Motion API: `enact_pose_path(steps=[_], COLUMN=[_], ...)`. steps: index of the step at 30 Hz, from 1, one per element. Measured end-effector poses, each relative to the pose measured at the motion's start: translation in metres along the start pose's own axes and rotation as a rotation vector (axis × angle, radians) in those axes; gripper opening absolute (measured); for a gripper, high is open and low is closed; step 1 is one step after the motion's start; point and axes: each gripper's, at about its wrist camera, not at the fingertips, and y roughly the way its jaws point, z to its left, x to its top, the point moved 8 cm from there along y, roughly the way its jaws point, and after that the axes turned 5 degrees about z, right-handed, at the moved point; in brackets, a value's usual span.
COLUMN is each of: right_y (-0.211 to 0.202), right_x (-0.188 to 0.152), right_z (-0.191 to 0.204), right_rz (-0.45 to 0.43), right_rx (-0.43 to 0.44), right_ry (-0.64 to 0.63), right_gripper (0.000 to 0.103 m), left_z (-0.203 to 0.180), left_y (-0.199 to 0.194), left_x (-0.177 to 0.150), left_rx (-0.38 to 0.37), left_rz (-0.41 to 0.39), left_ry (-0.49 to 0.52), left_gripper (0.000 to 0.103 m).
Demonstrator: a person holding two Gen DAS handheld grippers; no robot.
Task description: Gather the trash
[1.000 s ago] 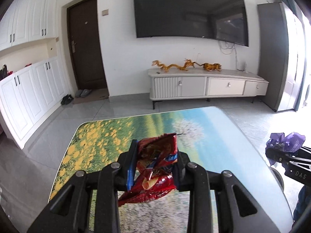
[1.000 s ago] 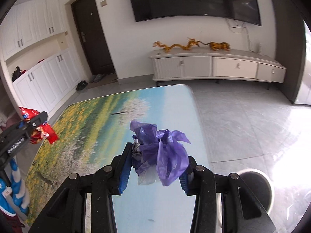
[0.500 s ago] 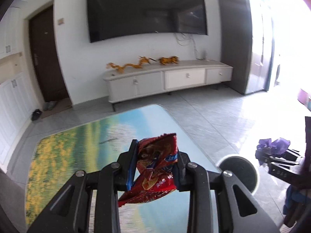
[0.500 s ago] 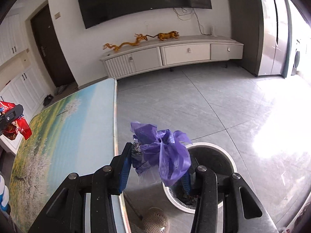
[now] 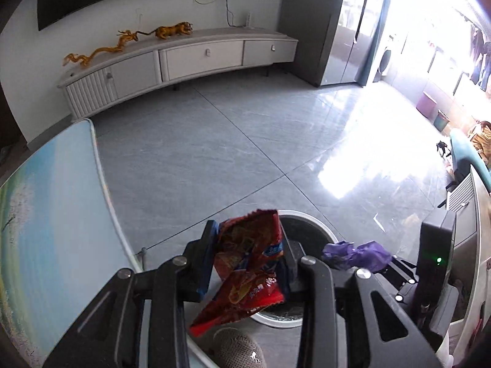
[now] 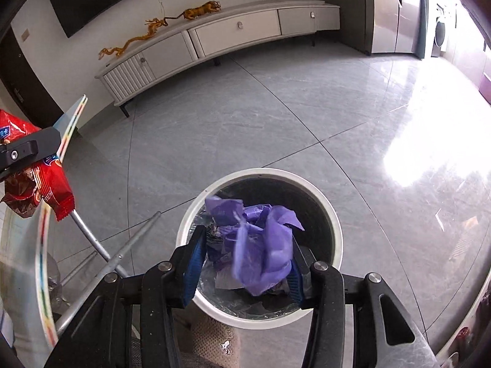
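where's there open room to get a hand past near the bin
Bare floor runs open from the bin to the TV cabinet. It is crowded by the table edge: metal legs and the red wrapper.

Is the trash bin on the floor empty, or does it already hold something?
Not empty. In the right wrist view, the bin shows crumpled clear plastic and scraps at its bottom, under the purple bag.

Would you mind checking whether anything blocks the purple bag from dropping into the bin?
Nothing visible does: the purple plastic bag, between the opening right gripper, hangs directly over the open white bin.
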Motion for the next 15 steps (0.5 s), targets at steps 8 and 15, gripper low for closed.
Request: enact_pose_path(steps=[8,15], right_y=[0.024,0.009], right_x=[-0.003,-0.006], right_z=[-0.033,-0.055], right_rz=[0.043,0.007], right_rx=[-0.027,-0.057], right_ry=[0.035,0.087], right_gripper=[0.072,0.085], left_z=[-0.034,-0.040], left_y=[0.058,0.061], left_x=[0.001,0.005], left_rx=[-0.066,-0.111], left_rz=[0.104,0.108], left_ry=[0.002,0.000], left_gripper=[0.054,0.064])
